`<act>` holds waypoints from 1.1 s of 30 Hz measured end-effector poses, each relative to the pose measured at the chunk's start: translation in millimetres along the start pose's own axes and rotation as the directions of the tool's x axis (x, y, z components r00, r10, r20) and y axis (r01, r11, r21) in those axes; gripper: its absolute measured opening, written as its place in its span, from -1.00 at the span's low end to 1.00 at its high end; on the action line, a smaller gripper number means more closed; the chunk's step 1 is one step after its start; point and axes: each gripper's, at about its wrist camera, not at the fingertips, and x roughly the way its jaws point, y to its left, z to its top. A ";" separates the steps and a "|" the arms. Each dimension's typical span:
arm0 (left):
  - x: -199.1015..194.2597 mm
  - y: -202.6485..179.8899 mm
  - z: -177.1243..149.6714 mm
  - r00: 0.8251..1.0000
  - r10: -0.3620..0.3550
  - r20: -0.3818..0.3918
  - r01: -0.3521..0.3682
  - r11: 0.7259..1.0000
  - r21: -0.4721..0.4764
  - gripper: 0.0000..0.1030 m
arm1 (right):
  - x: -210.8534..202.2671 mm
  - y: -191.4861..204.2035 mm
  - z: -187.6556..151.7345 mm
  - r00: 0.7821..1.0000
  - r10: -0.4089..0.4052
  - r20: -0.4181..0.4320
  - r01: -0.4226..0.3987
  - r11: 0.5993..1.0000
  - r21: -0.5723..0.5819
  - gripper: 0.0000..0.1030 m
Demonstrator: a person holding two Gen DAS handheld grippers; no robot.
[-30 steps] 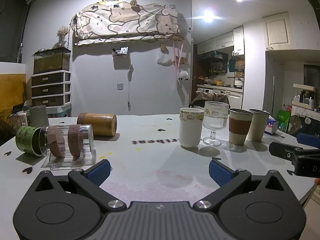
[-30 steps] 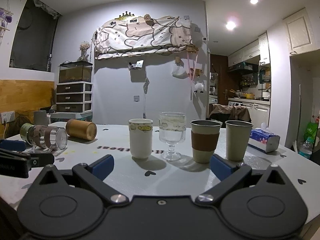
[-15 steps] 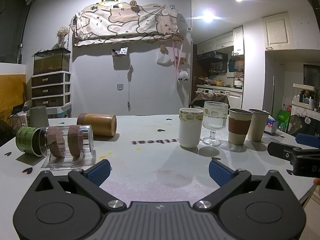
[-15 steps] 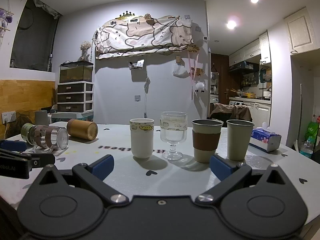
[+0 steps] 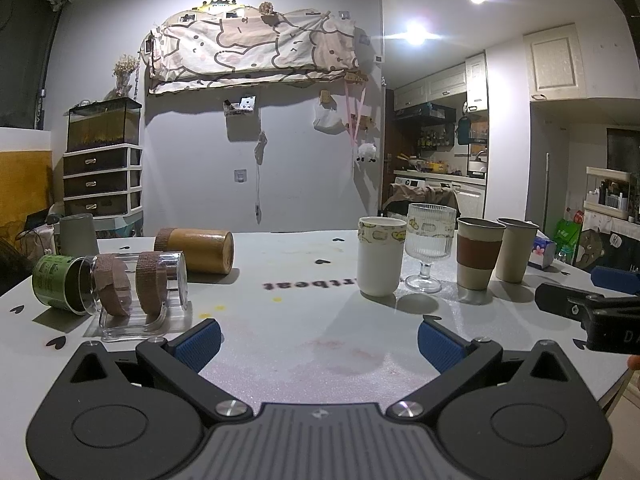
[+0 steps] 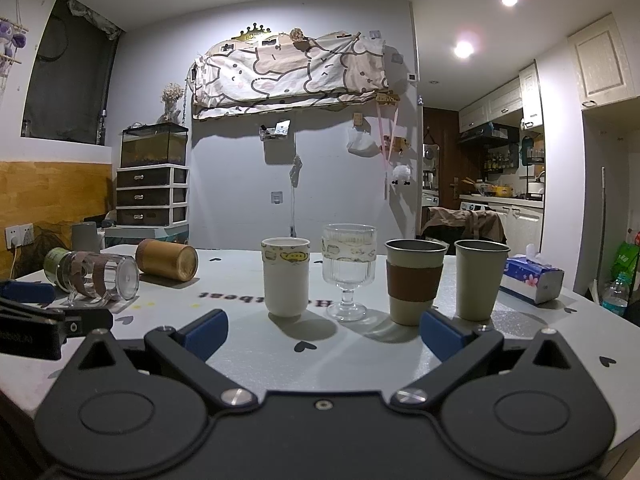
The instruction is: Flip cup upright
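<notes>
Looking along the left gripper (image 5: 320,336): jaws spread wide, blue pads apart, gripping nothing, hovering low over the near part of the white table (image 5: 300,320). Same for the right gripper (image 6: 324,328): released, holding nothing, facing the row of upright cups.

Counting on the table: three cups lying on their sides, four standing upright, one grey cup (image 5: 78,234) at the far left edge, one tissue box (image 6: 532,276).

On their sides, all at the left: green cup (image 5: 56,282), clear glass cup (image 5: 136,284) with two brown bands, bamboo cup (image 5: 196,250) just behind. Green and glass overlapping in both views; touching or not, cannot tell.

Upright, in a line to the right: white cup (image 5: 380,260), ribbed goblet (image 5: 428,248), sleeved cup (image 5: 478,258), plain cup (image 5: 516,254).

Seen clearly only from the left wrist: the green cup's label and dark open mouth, turned toward the camera, and a clear curved piece (image 5: 132,324) under the glass cup, likely its handle. Also the right gripper (image 5: 580,308) poking in at the right edge.

Seen only from the right wrist: the glass cup's (image 6: 96,274) round base facing the camera, the bamboo cup's (image 6: 168,260) flat end, the tissue box whole rather than half hidden behind the plain cup (image 6: 480,278), a wall socket (image 6: 18,236), a water bottle (image 6: 616,292) beyond the table's right edge. Green cup (image 6: 56,258) mostly hidden behind the glass one. Left gripper (image 6: 60,320) entering from the left, near the fallen cups but apart from them.
</notes>
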 end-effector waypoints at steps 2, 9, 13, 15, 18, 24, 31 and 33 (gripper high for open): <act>-0.1 0.0 0.0 1.000 0.000 0.001 0.000 1.000 0.000 1.00 | -0.4 -0.8 0.0 1.000 0.000 0.000 0.000 1.000 0.000 1.00; -1.1 0.1 0.6 1.000 0.000 0.002 0.000 1.000 0.004 1.00 | -0.1 0.2 0.1 1.000 -0.001 0.001 0.001 1.000 0.001 1.00; -1.5 0.0 1.3 1.000 0.001 0.002 -0.001 1.000 0.003 1.00 | -0.2 2.2 -1.0 1.000 -0.001 0.000 0.001 1.000 0.004 1.00; -1.7 -0.1 1.2 1.000 0.001 0.004 -0.001 1.000 0.004 1.00 | -0.3 2.0 -1.1 1.000 0.001 0.000 -0.001 1.000 0.004 1.00; -1.7 0.0 1.1 1.000 0.001 0.004 -0.001 1.000 0.004 1.00 | -0.8 1.3 -1.3 1.000 0.004 0.001 -0.004 1.000 0.002 1.00; -1.8 0.1 1.0 1.000 0.001 0.005 -0.001 1.000 0.003 1.00 | -1.3 0.5 -1.6 1.000 0.004 0.001 -0.004 1.000 0.003 1.00; -1.8 0.3 0.7 1.000 0.001 0.005 -0.001 1.000 0.003 1.00 | -1.4 0.7 -1.6 1.000 0.004 0.001 -0.004 1.000 0.002 1.00; -1.8 0.4 0.7 1.000 0.001 0.006 -0.001 1.000 0.003 1.00 | -1.2 -0.1 -1.4 1.000 0.004 0.001 -0.004 1.000 0.003 1.00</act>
